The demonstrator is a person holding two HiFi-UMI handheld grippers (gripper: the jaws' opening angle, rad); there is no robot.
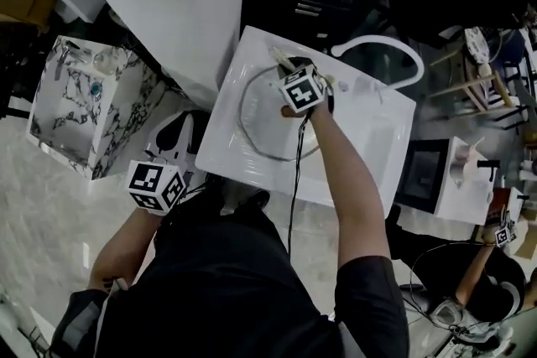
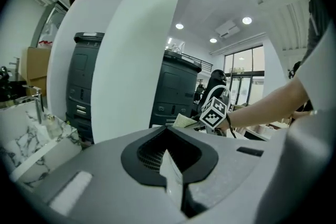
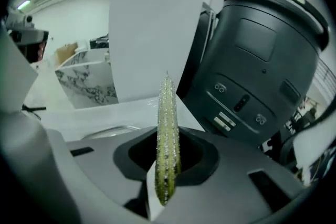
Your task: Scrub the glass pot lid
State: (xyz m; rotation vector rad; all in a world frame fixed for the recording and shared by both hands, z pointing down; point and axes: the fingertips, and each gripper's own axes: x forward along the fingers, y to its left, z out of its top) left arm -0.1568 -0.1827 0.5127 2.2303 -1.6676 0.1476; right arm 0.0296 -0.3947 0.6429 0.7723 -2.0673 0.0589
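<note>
Clearly, the round glass pot lid (image 1: 267,120), with a thin metal rim, lies flat in the white rectangular sink basin (image 1: 369,138). The right gripper (image 1: 298,84) is over the lid's far edge, its jaws clamped on a thin yellow-green sponge (image 3: 167,128) covered with small bubbles. The left gripper (image 2: 173,186) hangs low, well apart from the lid, its smooth grey jaws pressed together with nothing between them.

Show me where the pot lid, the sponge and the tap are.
pot lid (image 1: 268,120): head view, middle of its glass.
sponge (image 3: 167,134): right gripper view, its narrow edge.
tap (image 1: 379,38): head view, top of its white arch.
</note>
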